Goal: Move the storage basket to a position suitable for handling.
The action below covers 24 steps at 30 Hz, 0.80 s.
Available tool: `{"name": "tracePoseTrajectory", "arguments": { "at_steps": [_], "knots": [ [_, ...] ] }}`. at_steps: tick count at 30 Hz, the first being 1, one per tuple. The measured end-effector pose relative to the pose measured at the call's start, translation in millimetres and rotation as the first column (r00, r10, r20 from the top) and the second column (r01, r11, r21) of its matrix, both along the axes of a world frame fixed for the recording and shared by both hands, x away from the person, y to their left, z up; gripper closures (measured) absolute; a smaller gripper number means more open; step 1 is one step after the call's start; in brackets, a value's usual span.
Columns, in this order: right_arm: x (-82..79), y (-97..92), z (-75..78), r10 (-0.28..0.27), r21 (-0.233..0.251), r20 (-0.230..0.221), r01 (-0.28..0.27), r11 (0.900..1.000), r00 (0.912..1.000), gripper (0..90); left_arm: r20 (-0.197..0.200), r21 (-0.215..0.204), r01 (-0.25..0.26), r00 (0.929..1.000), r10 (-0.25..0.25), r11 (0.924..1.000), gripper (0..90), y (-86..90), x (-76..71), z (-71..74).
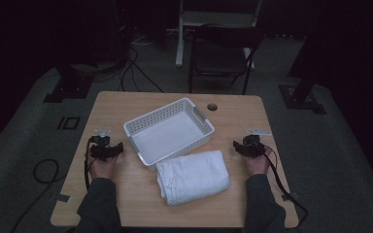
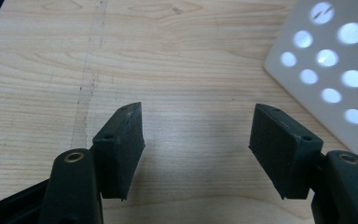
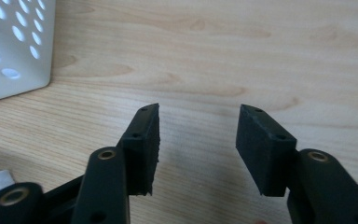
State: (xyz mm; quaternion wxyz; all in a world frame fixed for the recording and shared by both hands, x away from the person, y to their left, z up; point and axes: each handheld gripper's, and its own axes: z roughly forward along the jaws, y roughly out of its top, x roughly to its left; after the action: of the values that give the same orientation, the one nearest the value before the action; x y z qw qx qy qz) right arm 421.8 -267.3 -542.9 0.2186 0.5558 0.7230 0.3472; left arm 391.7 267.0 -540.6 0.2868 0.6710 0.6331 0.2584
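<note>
One basket, one towel

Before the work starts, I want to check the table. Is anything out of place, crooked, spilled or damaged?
Nothing is spilled or damaged. The white basket sits turned at an angle to the table edges, and the folded white towel lies slightly askew, touching the basket's near corner. Both the left gripper and the right gripper hold nothing.
</note>
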Motion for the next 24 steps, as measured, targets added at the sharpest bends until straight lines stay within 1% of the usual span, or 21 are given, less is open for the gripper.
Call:
{"name": "tracePoseTrajectory", "arguments": {
  "at_steps": [3, 5, 7, 9, 11, 12, 14, 16, 18, 22, 24],
  "knots": [
    [-2.5, 3.8, 5.7, 0.007, -0.017, 0.024, -0.007, 0.9998, 0.9997, 45.4, 0.014, 0.002, 0.002, 0.9999, -0.002, 1.0000, 34.5, -1.5, -4.6, 3.3],
    [-3.4, 5.6, 8.1, 0.012, -0.020, 0.034, -0.011, 0.9997, 0.9994, 44.3, 0.029, -0.003, 0.005, 0.9996, -0.005, 1.0000, 34.5, -2.6, -8.5, 5.9],
    [-4.5, 8.5, 11.3, 0.016, -0.035, 0.050, -0.014, 0.9993, 0.9986, 42.8, 0.043, -0.005, 0.011, 0.9990, -0.011, 0.9999, 34.5, -3.7, -12.6, 8.8],
    [-5.7, 11.0, 14.4, 0.027, -0.043, 0.064, -0.025, 0.9988, 0.9976, 44.5, 0.055, -0.009, 0.017, 0.9984, -0.016, 0.9998, 34.5, -5.3, -15.7, 11.3],
    [-6.1, 12.1, 15.7, 0.037, -0.043, 0.068, -0.034, 0.9985, 0.9970, 44.5, 0.055, -0.009, 0.017, 0.9984, -0.016, 0.9998, 34.5, -5.3, -15.7, 11.3],
    [-6.7, 14.6, 18.5, 0.065, -0.036, 0.077, -0.062, 0.9974, 0.9949, 49.9, 0.074, -0.014, 0.026, 0.9969, -0.025, 0.9996, 34.5, -9.4, -18.9, 14.2],
    [-6.3, 17.8, 20.9, 0.078, -0.035, 0.078, -0.076, 0.9965, 0.9938, 52.0, 0.079, -0.005, 0.035, 0.9963, -0.034, 0.9994, 34.5, -11.9, -20.3, 15.6],
    [-6.0, 21.1, 23.7, 0.085, -0.034, 0.080, -0.083, 0.9960, 0.9932, 53.4, 0.080, -0.007, 0.042, 0.9959, -0.042, 0.9991, 34.6, -13.6, -21.6, 16.6],
    [-5.6, 24.7, 26.0, 0.095, -0.035, 0.078, -0.093, 0.9951, 0.9924, 53.7, 0.082, -0.009, 0.046, 0.9956, -0.045, 0.9989, 34.6, -15.2, -22.6, 17.4],
    [-4.9, 31.2, 31.4, 0.112, -0.049, 0.098, -0.107, 0.9930, 0.9889, 53.9, 0.082, -0.008, 0.062, 0.9947, -0.062, 0.9980, 34.6, -19.0, -25.3, 19.8],
    [-3.9, 33.3, 34.8, 0.115, -0.043, 0.105, -0.111, 0.9929, 0.9878, 53.9, 0.089, -0.008, 0.070, 0.9936, -0.069, 0.9975, 34.9, -20.7, -27.1, 21.6]
  ]
}}
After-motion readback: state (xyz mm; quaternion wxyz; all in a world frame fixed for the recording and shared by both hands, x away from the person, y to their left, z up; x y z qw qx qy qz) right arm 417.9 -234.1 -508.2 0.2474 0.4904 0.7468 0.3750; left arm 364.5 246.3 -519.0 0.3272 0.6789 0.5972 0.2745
